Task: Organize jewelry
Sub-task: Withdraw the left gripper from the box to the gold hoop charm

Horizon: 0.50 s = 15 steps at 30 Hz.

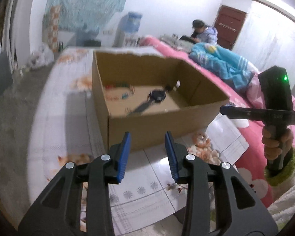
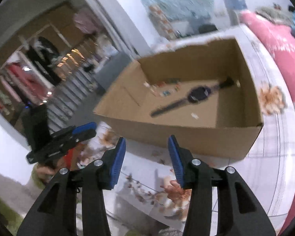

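An open cardboard box (image 1: pixel 147 129) stands on a floral-patterned table (image 1: pixel 147 177); it also shows in the right wrist view (image 2: pixel 186 139). Inside lie a black wristwatch (image 1: pixel 156 96) (image 2: pixel 198 95) and several small colourful jewelry pieces (image 1: pixel 123 95) (image 2: pixel 165 90) near the far left corner. My left gripper (image 1: pixel 148 137) is open and empty, in front of the box's near wall. My right gripper (image 2: pixel 147 143) is open and empty, also short of the box. The right gripper shows from the side in the left wrist view (image 1: pixel 226 111), and the left one in the right wrist view (image 2: pixel 84 129).
A pink bed (image 1: pixel 245 125) with a blue blanket (image 1: pixel 222 63) lies right of the table. A person (image 1: pixel 204 32) sits at the far end. A water dispenser (image 1: pixel 129 27) stands by the back wall. A wardrobe with clothes (image 2: pixel 39 68) stands to the left.
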Each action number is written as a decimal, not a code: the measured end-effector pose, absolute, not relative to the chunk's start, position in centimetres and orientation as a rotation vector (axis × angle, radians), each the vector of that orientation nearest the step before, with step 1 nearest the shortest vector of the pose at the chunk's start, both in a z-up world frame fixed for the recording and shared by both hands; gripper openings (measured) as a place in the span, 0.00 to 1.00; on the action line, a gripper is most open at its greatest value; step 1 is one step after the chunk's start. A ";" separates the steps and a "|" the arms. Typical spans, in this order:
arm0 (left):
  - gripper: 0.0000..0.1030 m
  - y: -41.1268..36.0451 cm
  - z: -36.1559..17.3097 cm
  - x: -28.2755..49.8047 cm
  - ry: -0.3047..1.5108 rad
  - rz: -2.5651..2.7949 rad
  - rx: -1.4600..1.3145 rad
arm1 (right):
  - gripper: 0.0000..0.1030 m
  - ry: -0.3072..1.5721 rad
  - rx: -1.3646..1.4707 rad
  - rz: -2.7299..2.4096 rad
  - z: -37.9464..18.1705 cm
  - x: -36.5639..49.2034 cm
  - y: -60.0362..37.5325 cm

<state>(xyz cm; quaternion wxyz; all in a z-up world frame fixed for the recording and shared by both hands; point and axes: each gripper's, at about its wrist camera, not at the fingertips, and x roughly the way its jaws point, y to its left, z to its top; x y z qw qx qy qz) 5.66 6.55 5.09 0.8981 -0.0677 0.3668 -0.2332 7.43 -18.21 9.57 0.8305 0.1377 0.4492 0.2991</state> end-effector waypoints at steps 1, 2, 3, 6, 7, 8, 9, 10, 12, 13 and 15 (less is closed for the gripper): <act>0.33 6.4 4.6 6.1 0.766 -0.484 -0.151 | 0.43 0.977 0.303 0.612 9.1 8.1 -18.1; 0.33 6.3 4.4 6.3 0.764 -0.478 -0.148 | 0.43 0.985 0.309 0.600 8.8 8.5 -18.0; 0.33 6.1 4.3 6.7 0.758 -0.462 -0.138 | 0.43 0.994 0.323 0.594 8.6 9.0 -18.0; 0.33 6.0 4.0 7.7 0.745 -0.448 -0.150 | 0.43 0.971 0.322 0.556 8.5 9.8 -18.0; 0.33 6.0 4.0 8.0 0.745 -0.441 -0.157 | 0.43 0.961 0.323 0.549 8.5 9.9 -18.0; 0.33 5.9 3.9 8.1 0.743 -0.437 -0.154 | 0.43 0.957 0.331 0.554 8.4 9.8 -18.1; 0.33 5.7 3.8 8.1 0.745 -0.438 -0.149 | 0.43 0.952 0.348 0.565 8.3 9.8 -18.2; 0.33 5.4 3.6 8.1 0.749 -0.444 -0.145 | 0.43 0.949 0.359 0.573 8.0 9.6 -18.4; 0.33 4.6 2.9 7.8 0.765 -0.464 -0.137 | 0.43 0.945 0.366 0.576 7.2 8.2 -18.5; 0.33 4.2 2.6 7.8 0.775 -0.475 -0.132 | 0.43 0.948 0.377 0.579 6.7 7.7 -18.6; 0.33 2.8 1.5 7.7 0.807 -0.501 -0.105 | 0.43 0.967 0.411 0.596 5.2 6.7 -18.7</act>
